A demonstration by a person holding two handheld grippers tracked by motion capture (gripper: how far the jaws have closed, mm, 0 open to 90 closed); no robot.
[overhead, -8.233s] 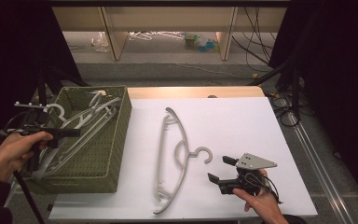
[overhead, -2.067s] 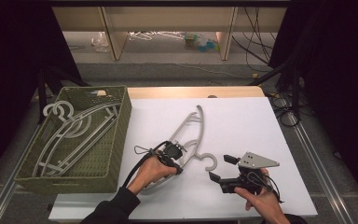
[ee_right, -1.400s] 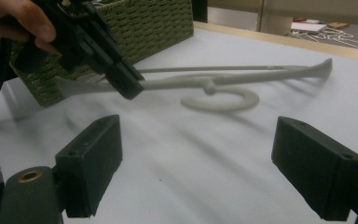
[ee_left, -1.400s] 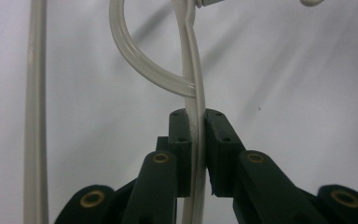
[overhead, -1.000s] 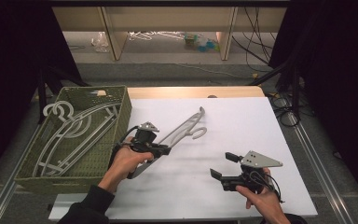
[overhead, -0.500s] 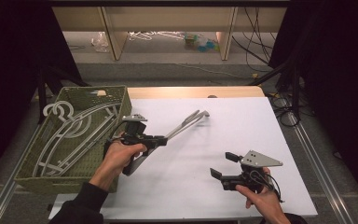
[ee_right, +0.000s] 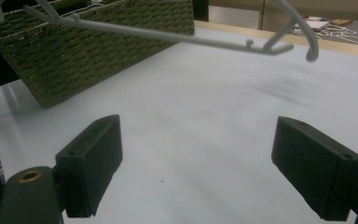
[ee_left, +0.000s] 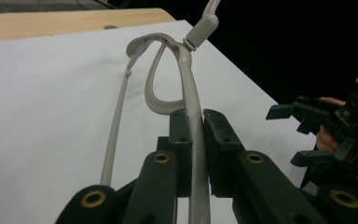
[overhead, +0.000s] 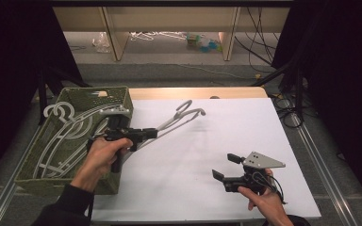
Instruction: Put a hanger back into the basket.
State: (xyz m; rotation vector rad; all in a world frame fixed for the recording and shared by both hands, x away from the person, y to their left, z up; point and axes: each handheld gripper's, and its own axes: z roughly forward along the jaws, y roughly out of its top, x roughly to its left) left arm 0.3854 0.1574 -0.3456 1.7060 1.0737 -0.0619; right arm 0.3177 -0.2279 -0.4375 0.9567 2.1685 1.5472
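Hanger [overhead: 176,118] clamped in left gripper [overhead: 143,134], held above the table [overhead: 226,136], long axis running out from the basket [overhead: 118,96], which lies just behind the hand. Right gripper [overhead: 226,168] gapes empty, well apart.

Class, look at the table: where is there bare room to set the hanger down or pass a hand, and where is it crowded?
Bare white tabletop stretches between the green basket and the right gripper, and beyond it to the far and right edges. It is crowded inside the basket, where hangers already lie, and at its rim, where the left gripper holds the grey hanger aloft.
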